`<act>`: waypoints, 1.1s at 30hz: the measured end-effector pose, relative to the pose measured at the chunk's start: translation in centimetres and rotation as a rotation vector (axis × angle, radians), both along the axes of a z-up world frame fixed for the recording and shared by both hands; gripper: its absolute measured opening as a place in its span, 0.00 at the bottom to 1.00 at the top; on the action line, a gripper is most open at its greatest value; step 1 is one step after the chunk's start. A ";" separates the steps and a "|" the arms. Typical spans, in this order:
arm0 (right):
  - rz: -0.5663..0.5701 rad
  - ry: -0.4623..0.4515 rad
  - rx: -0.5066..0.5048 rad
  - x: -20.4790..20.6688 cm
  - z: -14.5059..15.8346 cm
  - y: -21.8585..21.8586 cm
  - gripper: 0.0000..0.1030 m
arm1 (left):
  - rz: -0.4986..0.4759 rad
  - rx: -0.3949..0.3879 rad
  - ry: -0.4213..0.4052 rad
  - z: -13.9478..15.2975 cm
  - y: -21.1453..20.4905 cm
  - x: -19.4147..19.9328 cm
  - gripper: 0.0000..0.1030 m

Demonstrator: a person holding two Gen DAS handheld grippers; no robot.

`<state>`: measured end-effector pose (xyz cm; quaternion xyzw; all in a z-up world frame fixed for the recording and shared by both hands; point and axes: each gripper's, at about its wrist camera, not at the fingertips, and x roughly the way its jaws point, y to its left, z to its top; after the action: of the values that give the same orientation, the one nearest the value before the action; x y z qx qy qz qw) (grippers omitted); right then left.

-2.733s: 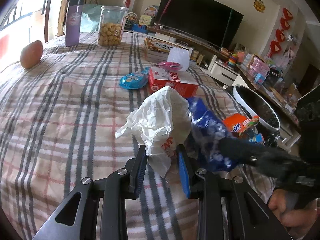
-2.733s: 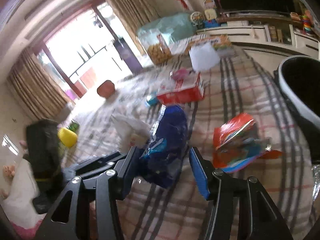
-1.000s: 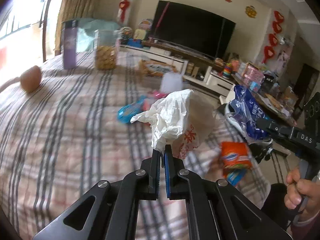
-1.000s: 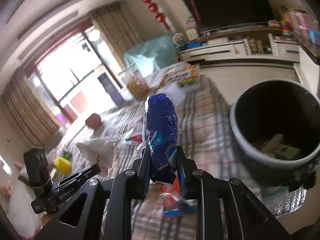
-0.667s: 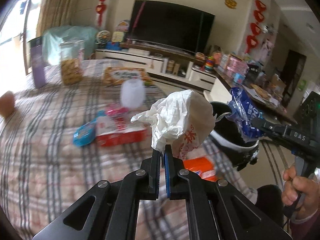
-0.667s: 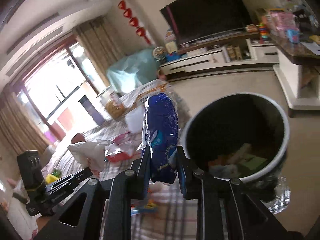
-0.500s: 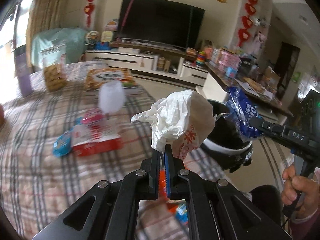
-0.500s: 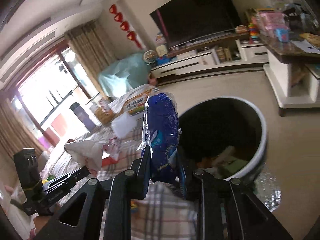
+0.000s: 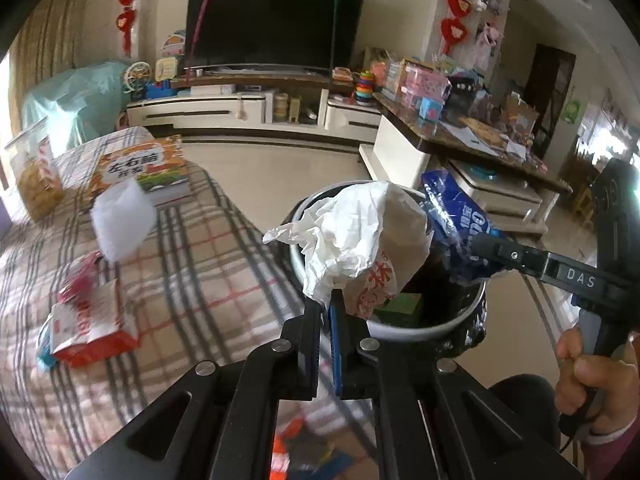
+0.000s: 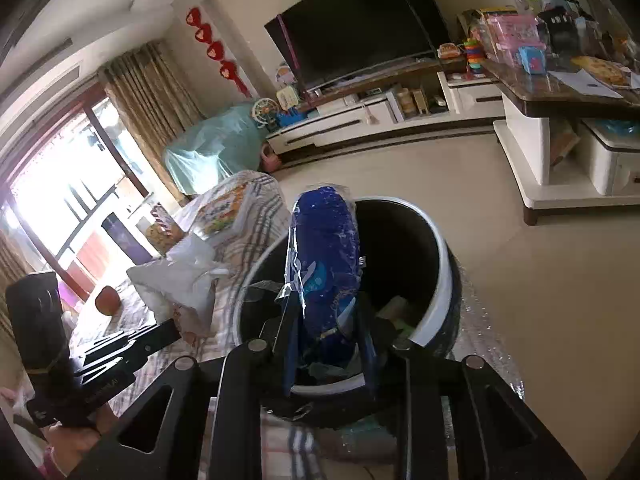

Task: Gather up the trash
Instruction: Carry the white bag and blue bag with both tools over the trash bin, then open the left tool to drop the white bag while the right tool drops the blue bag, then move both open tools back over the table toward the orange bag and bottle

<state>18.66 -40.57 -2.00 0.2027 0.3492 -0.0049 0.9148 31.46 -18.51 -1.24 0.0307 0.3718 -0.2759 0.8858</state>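
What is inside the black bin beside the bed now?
Some trash already lies at the bottom of the bin: a green box and pale scraps. The blue bag and white bag held above cover the rest.

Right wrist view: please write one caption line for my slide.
Right gripper, jaws just opening, holds a blue wrapper above the open trash bin.

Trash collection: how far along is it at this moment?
Done: some rubbish already lies in the bin. In hand: the left gripper pinches a white paper bag; the right gripper's jaws have just been opening around the blue wrapper over the bin. Left: the red-and-white box on the blanket.
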 end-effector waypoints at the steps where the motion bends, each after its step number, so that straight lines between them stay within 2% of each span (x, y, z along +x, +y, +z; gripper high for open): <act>1: -0.004 0.005 -0.002 0.2 -0.1 -0.3 0.27 | -0.002 0.006 0.001 0.0 -0.5 0.3 0.03; 10: 0.004 0.035 -0.028 1.7 -0.6 -1.4 0.31 | -0.011 0.050 0.016 -0.2 -3.5 2.4 0.05; 11: 0.005 0.038 -0.034 1.9 -0.6 -1.4 0.33 | -0.011 0.050 0.019 -0.2 -3.8 2.5 0.08; 13: 0.006 0.046 -0.041 2.2 -0.7 -1.5 0.39 | -0.003 0.048 0.028 -0.2 -4.1 2.9 0.19; 15: 0.008 0.050 -0.045 2.4 -0.7 -1.7 0.48 | 0.009 0.047 0.021 -0.2 -4.5 2.6 0.35; 19: 0.002 0.043 -0.042 2.2 -0.5 -1.9 0.56 | 0.014 0.034 0.006 0.0 -4.5 2.0 0.42; 23: -0.009 0.023 -0.021 1.6 -0.3 -1.7 0.64 | 0.030 0.009 -0.008 0.2 -3.2 1.0 0.51; 26: -0.009 0.008 -0.007 1.1 0.0 -1.2 0.77 | 0.051 -0.017 -0.009 0.2 -1.6 0.4 0.56; 33: 0.019 -0.023 0.001 0.0 0.5 1.6 0.81 | 0.121 -0.058 -0.005 -0.1 3.3 -2.3 0.58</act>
<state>18.66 -38.93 -1.46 0.1998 0.3403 0.0061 0.9188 29.16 -15.18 -1.31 -0.0167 0.3626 -0.2326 0.9023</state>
